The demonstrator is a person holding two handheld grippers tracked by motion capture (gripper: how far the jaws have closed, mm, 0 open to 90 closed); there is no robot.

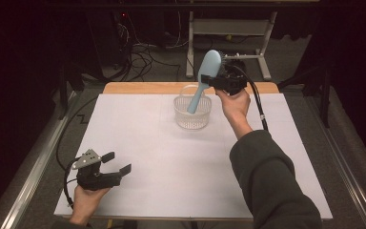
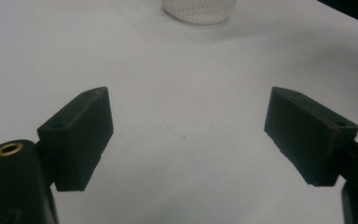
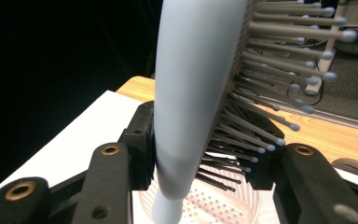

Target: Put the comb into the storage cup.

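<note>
1. Right gripper (image 1: 218,82) was clamped on the hairbrush (image 1: 204,78); one jaw on the smooth back, the other in the bristles (image 3: 261,93).
2. Brush hung tilted, head up, handle tip down inside the basket (image 1: 192,119); whether it touched the bottom, could not tell.
3. Basket stood at the table's (image 1: 171,162) far middle.
4. Left gripper (image 1: 116,163) sat near the front left corner; jaws wide apart, nothing between them.

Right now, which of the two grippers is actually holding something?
The right gripper, raised over the clear basket, is clamped on the light blue hairbrush. The left gripper rests low near the table's front edge, jaws apart and empty.
</note>
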